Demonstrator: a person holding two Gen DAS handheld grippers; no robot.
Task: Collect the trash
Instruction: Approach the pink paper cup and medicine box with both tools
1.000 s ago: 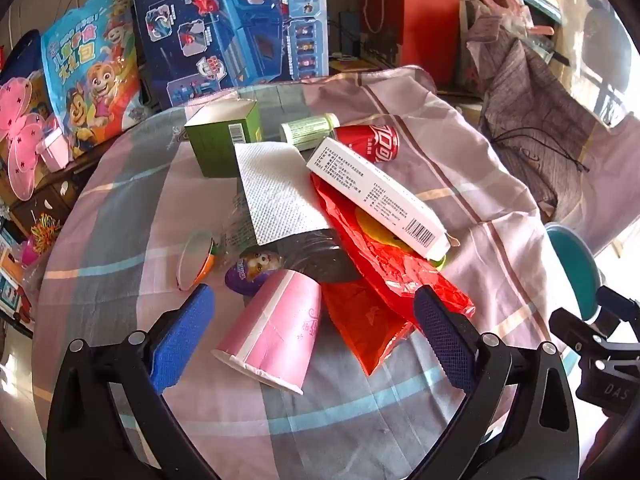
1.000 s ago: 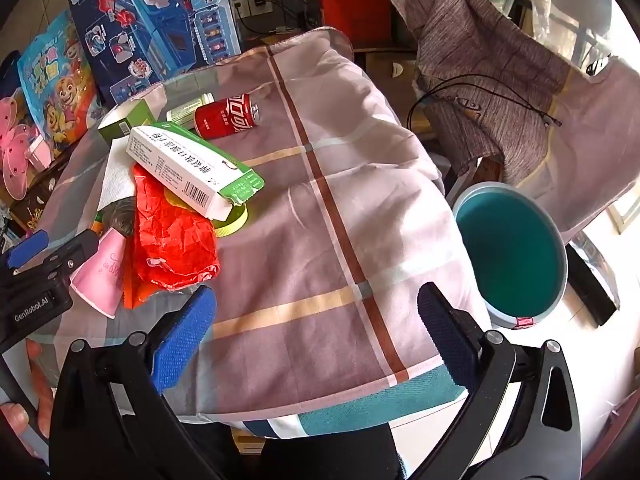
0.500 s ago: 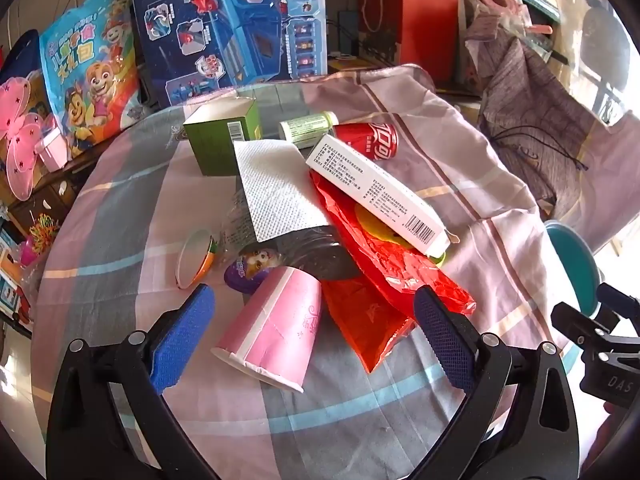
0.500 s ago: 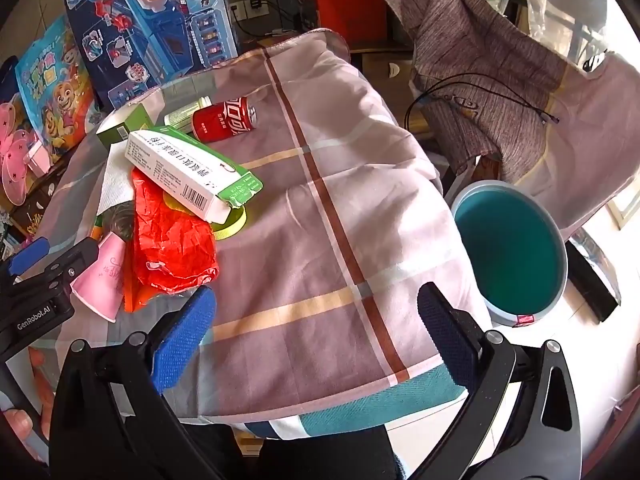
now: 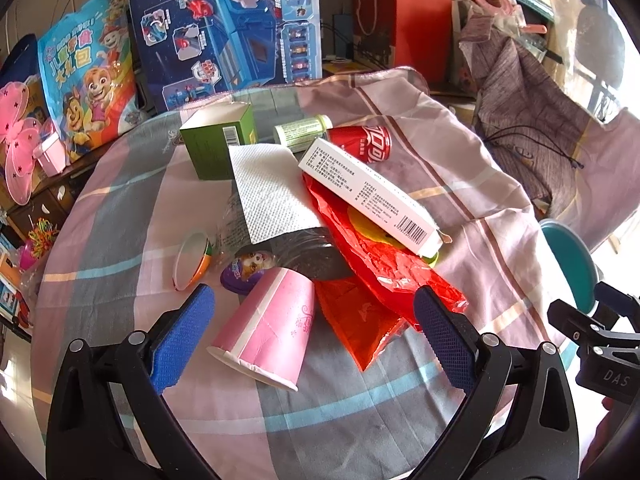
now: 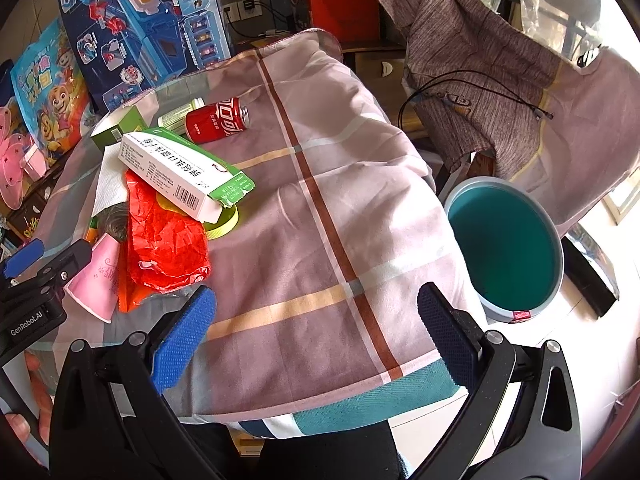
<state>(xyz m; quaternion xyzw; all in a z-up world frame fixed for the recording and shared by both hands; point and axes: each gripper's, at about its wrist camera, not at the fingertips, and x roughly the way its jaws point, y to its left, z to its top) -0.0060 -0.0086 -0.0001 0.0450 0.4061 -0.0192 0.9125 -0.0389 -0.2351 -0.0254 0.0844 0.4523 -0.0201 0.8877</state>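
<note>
Almost nothing has shifted over the last second: the left tongs (image 5: pixel 312 312) have crept a touch nearer the pile, and the right tongs (image 6: pixel 316 320) hold the same spot over the bare cloth. Both pairs stand spread wide, gripping nothing.

The trash lies heaped on the left half of the cloth-covered desk (image 6: pixel 340 208). Nearest the left tongs is a pink paper cup (image 5: pixel 266 332) on its side, mouth toward the camera. It looks light and easily crushed, so a gentle pinch across the rim or wall should do. Beside it the red wrapper (image 5: pixel 380 264) is thin, crinkly film, probably slippery, best taken at a bunched fold. On top rests a long white carton (image 5: pixel 372 194) with a barcode and small print too fine to read; stiff card, easy to clamp across its narrow sides. The red can (image 6: pixel 218 120) behind carries Coca-Cola script; it may roll, so grip across the body. A paper towel (image 5: pixel 268 196), a green box (image 5: pixel 218 144) and a pale bottle (image 5: pixel 302 132) complete the heap.

The teal bin (image 6: pixel 504 248) waits on the floor, just right of the desk. "GenRobot.AI" reads on the left tool's body.
</note>
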